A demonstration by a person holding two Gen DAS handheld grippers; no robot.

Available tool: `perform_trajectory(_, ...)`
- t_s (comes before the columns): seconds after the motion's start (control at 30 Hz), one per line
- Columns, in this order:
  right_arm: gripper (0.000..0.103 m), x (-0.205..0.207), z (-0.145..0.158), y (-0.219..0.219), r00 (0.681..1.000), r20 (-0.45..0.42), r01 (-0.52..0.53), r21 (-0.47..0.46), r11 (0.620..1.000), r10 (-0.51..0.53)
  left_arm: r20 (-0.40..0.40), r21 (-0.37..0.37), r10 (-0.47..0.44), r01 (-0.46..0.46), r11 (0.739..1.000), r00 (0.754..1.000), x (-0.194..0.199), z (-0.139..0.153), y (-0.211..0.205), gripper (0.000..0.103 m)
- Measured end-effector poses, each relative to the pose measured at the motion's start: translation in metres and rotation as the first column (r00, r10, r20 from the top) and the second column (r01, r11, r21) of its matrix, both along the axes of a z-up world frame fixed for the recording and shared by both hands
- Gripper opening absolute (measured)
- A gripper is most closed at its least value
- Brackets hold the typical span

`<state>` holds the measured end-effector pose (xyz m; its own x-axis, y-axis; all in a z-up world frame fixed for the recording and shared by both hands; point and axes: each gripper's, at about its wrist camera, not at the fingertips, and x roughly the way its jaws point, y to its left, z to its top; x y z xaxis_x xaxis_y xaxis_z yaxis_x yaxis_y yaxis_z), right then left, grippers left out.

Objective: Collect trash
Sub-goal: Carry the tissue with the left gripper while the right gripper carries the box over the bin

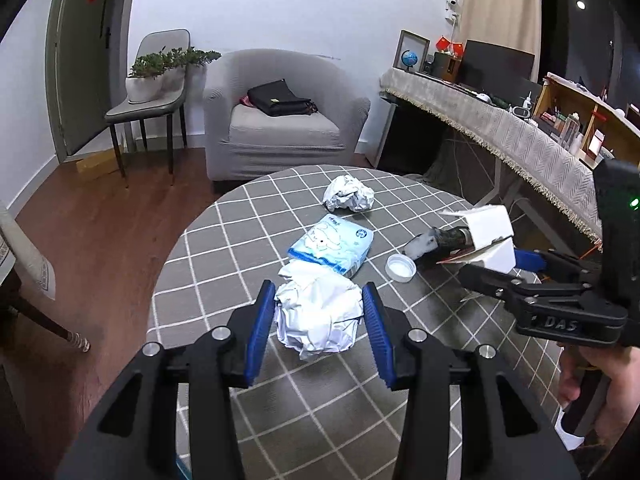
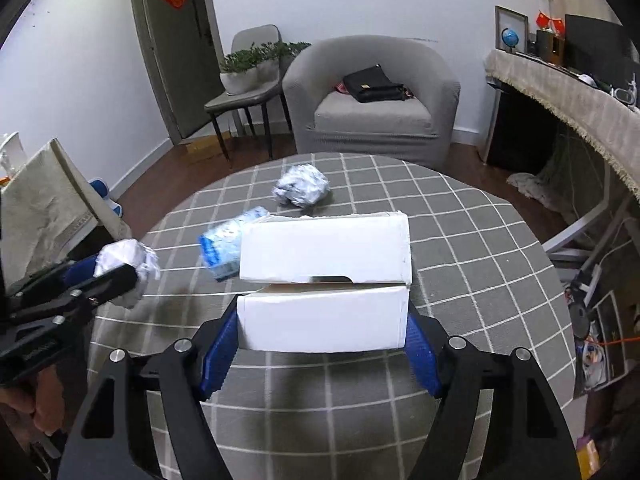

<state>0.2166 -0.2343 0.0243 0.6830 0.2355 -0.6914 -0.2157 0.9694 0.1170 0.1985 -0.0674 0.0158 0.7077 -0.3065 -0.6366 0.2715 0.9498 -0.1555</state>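
Covering the round table [image 1: 224, 264] is a grey checked cloth, where a second crumpled wad [image 1: 349, 194], a blue tissue pack [image 1: 332, 249] and a white bottle cap [image 1: 401, 266] lie. Above it, the right gripper [image 2: 322, 340] clamps a white cardboard box [image 2: 324, 280]; the left gripper [image 1: 319, 322] clamps a crumpled paper ball [image 1: 318, 316].

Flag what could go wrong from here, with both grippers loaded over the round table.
1. The white box in the right gripper hangs open, flap apart; the dark thing poking out of it may slide out.
2. The left gripper pinches only the sides of the crumpled paper ball; soft paper could slip free.
3. The bottle cap lies right under the box and could be knocked off the table.
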Motion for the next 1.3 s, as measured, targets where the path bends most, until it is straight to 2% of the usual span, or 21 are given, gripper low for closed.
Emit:
perform_trajectory(0.33, 0.074, -0.014, 0.016, 0.039, 0.996, 0.035, -0.087, 0.023, 0.996, 0.086, 0.032, 0.062, 0.041, -0.043, 0.997, 0.999, -0.02, 0.008, 0.03, 0.047)
perform_trajectory(0.7, 0.074, -0.013, 0.021, 0.105, 0.978, 0.05, -0.206, 0.055, 0.977, 0.204, 0.039, 0.094, 0.13, -0.134, 0.987, 0.991, -0.039, 0.013, 0.091, 0.047)
perform_trajectory(0.93, 0.074, -0.015, 0.016, 0.161, 0.953, 0.035, -0.303, 0.071, 0.95, 0.302, 0.007, 0.121, 0.194, -0.194, 0.974, 0.981, -0.048, 0.001, 0.132, 0.047)
perform_trajectory(1.1, 0.074, -0.021, 0.016, 0.198, 0.929, 0.033, -0.37, 0.08, 0.926, 0.368, -0.024, 0.112, 0.247, -0.243, 0.963, 0.969, -0.059, -0.011, 0.17, 0.047)
perform_trajectory(1.3, 0.074, -0.03, 0.01, 0.233, 0.893, 0.014, -0.449, 0.094, 0.889, 0.45, -0.096, 0.127, 0.306, -0.293, 0.948, 0.947, -0.07, -0.04, 0.208, 0.047)
